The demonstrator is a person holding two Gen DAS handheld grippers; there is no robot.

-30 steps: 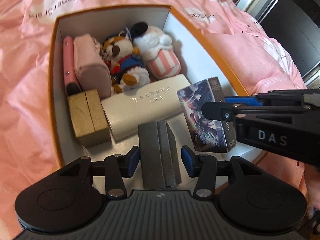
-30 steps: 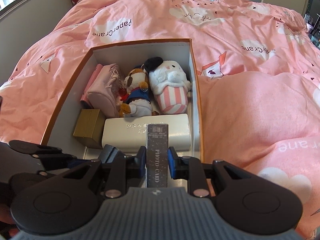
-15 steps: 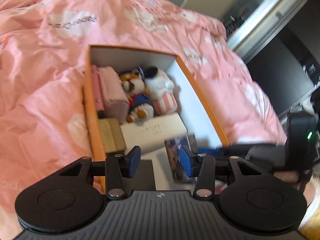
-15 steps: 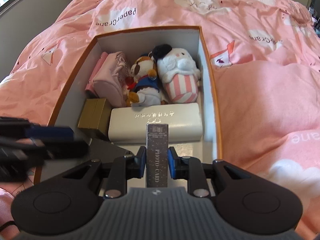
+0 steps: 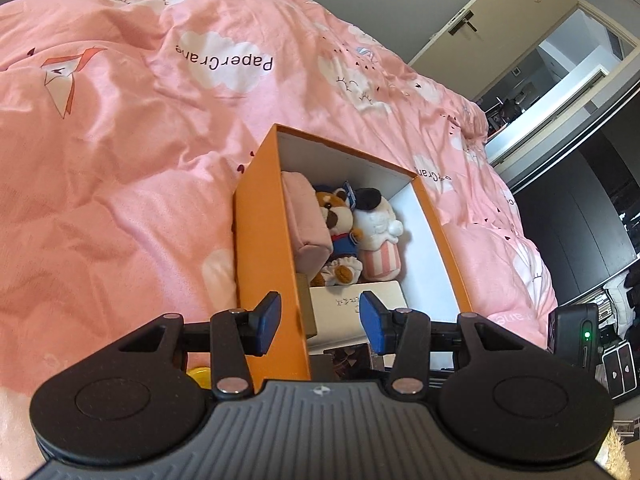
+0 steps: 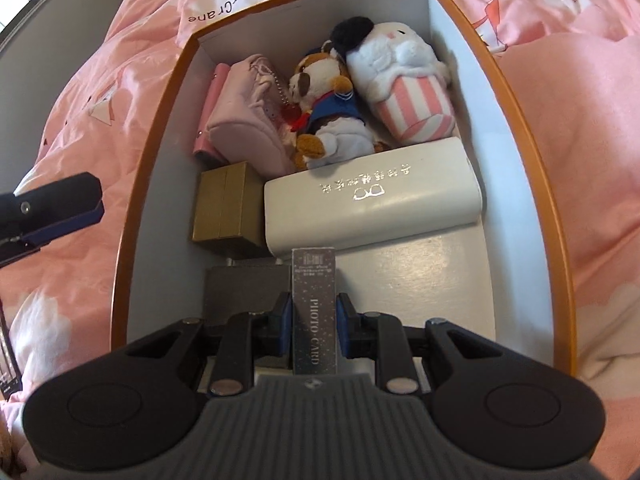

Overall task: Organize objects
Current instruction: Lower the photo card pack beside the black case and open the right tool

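Note:
An orange box (image 6: 532, 184) with white inside lies on the pink duvet. It holds a pink pouch (image 6: 244, 120), a dog plush (image 6: 320, 112), a striped white plush (image 6: 404, 80), a gold box (image 6: 228, 204), a white glasses case (image 6: 372, 200) and a grey box (image 6: 240, 296). My right gripper (image 6: 314, 320) is shut on a dark photo card box (image 6: 314, 312), held low over the box's near end beside the grey box. My left gripper (image 5: 320, 320) is open and empty, outside and above the box's left wall (image 5: 268, 264); it also shows in the right wrist view (image 6: 52, 208).
The pink duvet (image 5: 120, 160) surrounds the box on all sides. A door and a dark wardrobe (image 5: 580, 220) stand at the far right. A yellow object (image 5: 200, 376) peeks out below the left gripper. White box floor (image 6: 420, 276) shows right of the photo card box.
My left gripper has let go of the grey box, pulled back up and out to the left. My right gripper has lowered the photo card box further into the orange box.

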